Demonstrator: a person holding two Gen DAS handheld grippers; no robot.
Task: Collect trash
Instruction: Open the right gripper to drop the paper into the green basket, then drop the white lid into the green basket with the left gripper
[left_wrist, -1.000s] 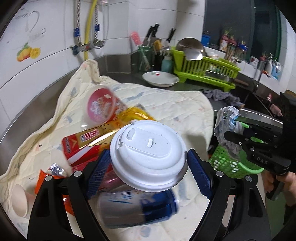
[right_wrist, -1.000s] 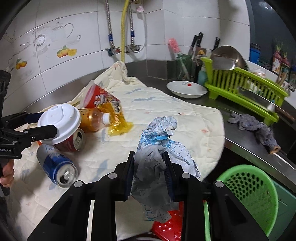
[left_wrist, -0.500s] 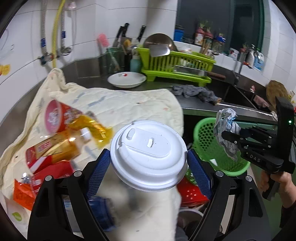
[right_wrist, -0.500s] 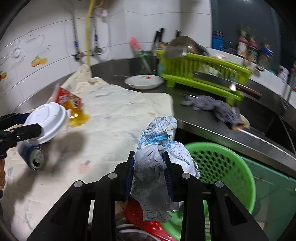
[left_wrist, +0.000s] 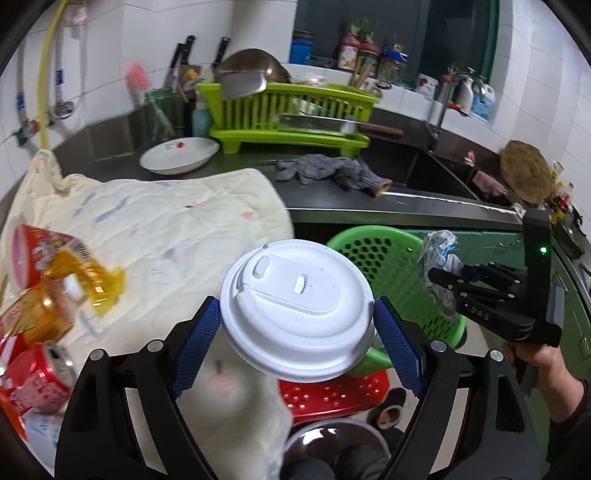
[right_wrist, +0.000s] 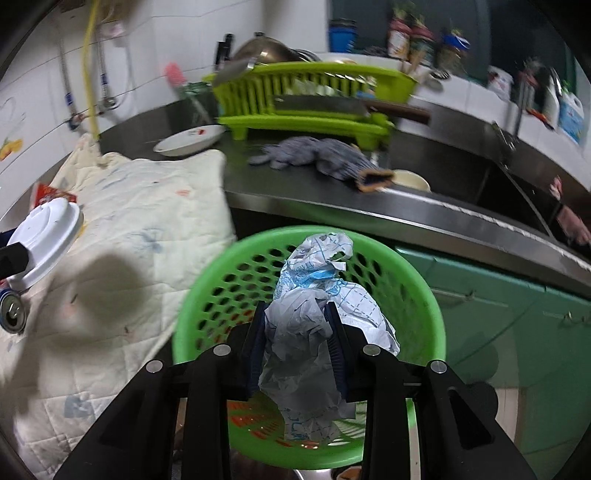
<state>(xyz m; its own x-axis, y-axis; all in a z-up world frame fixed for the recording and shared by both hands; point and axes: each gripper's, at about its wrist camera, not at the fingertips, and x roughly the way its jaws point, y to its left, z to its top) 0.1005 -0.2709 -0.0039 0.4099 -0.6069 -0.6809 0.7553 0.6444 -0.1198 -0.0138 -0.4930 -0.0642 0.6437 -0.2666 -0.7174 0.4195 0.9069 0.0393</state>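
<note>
Crumpled wrapper above green basket

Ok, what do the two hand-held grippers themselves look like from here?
Both are matte black with silver pivot screws and blue textured pads. The right hand-held gripper carries white "DAS" lettering and an upright block with a lit green light; a dark sleeve shows at its hand. The left hand-held gripper looks alike.
</note>
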